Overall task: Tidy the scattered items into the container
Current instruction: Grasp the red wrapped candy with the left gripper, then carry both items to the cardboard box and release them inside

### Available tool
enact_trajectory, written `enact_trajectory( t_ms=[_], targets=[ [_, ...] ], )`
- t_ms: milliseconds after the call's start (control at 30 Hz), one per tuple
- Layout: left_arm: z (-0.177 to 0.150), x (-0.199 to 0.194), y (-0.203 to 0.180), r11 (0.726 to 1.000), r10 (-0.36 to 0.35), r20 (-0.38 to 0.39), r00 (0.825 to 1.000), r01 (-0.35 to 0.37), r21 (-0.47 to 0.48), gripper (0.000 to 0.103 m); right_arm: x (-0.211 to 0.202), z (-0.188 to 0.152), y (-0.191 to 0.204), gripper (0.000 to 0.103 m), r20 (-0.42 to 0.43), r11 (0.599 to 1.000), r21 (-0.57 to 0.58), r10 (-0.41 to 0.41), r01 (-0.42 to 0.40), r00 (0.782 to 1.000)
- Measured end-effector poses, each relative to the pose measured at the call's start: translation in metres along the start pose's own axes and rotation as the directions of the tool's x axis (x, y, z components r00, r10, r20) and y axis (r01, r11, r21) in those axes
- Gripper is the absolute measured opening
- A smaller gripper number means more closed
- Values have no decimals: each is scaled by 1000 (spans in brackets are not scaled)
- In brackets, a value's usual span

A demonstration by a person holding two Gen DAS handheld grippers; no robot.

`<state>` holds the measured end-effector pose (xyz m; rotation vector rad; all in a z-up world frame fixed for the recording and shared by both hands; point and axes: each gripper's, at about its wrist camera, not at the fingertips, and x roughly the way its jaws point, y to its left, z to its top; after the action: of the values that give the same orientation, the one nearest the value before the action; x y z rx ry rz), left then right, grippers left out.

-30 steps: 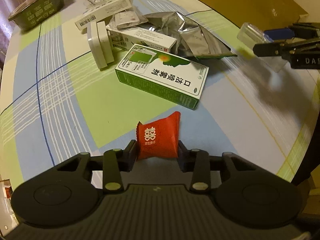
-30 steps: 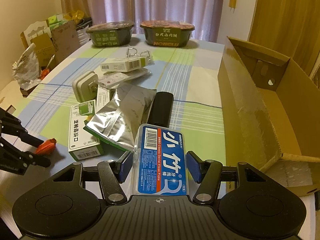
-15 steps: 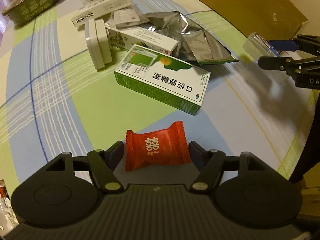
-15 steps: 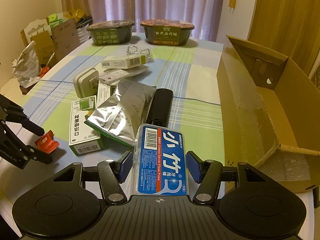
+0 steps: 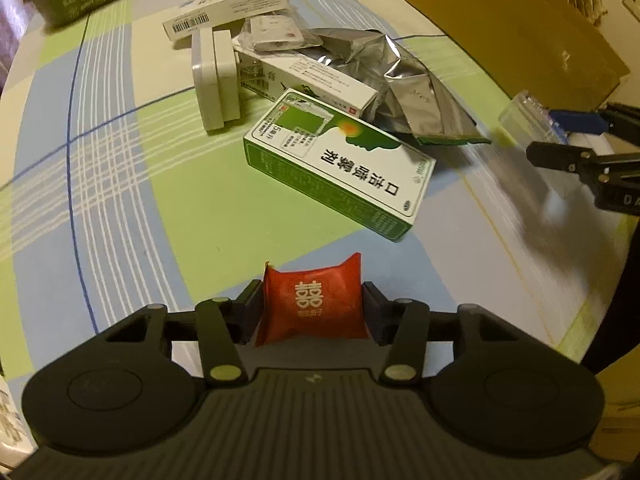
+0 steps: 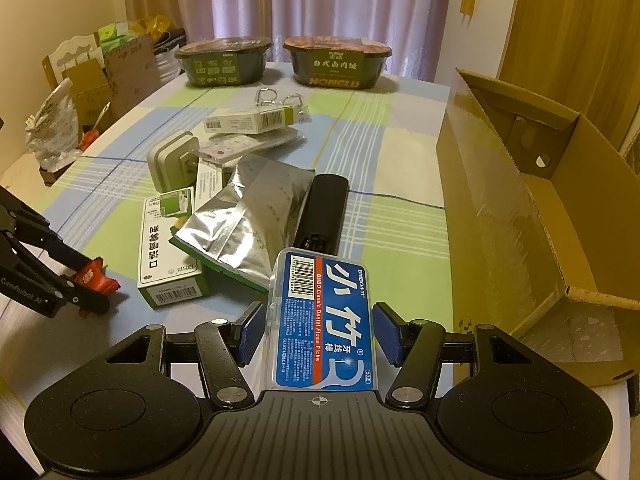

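Left gripper (image 5: pixel 312 308) fingers pinch a red candy packet (image 5: pixel 312 306) by its two short sides, low over the near-left part of the table (image 5: pixel 120 184). Right gripper (image 6: pixel 318 330) fingers pinch a floss pick box (image 6: pixel 324 320), long axis running forward along the fingers, held above the near table edge. Cardboard box (image 6: pixel 532 208), the container, sits open at the right of the table, its long open top just right of the floss pick box, looks empty. Right gripper is much nearer the box; likely next move is a short swing right over the near wall and drop. Left gripper has to cross the whole pile: green medicine box (image 5: pixel 340 164), silver foil pouch (image 6: pixel 248 216), black remote (image 6: pixel 324 212), white adapter (image 5: pixel 216 80) not yet tidied
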<state>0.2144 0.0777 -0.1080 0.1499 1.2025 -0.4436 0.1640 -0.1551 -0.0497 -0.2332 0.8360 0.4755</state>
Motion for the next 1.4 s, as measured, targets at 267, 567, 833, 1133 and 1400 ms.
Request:
enact_trajectory(
  t_ms=[267, 567, 833, 1133, 1400],
  targets=[
    [-9, -23, -19, 999, 39, 36, 999, -39, -4, 44, -18, 7, -1, 61, 33, 1000, -4, -10, 10, 999],
    [-5, -65, -61, 997, 60, 93, 994, -63, 38, 44, -60, 12, -9, 61, 94, 999, 13, -42, 41, 995],
    [23, -91, -115, 995, 15, 170, 985, -31, 93, 44, -102, 18, -48, 61, 166, 991, 60, -128, 119, 978],
    [87, -102, -194, 980, -79, 254, 964, 29, 196, 44, -122, 25, -123, 61, 208, 965, 137, -248, 223, 946],
    [146, -86, -258, 964, -135, 297, 945, 56, 261, 44, -118, 22, -177, 61, 204, 949, 200, -282, 242, 937]
  ],
)
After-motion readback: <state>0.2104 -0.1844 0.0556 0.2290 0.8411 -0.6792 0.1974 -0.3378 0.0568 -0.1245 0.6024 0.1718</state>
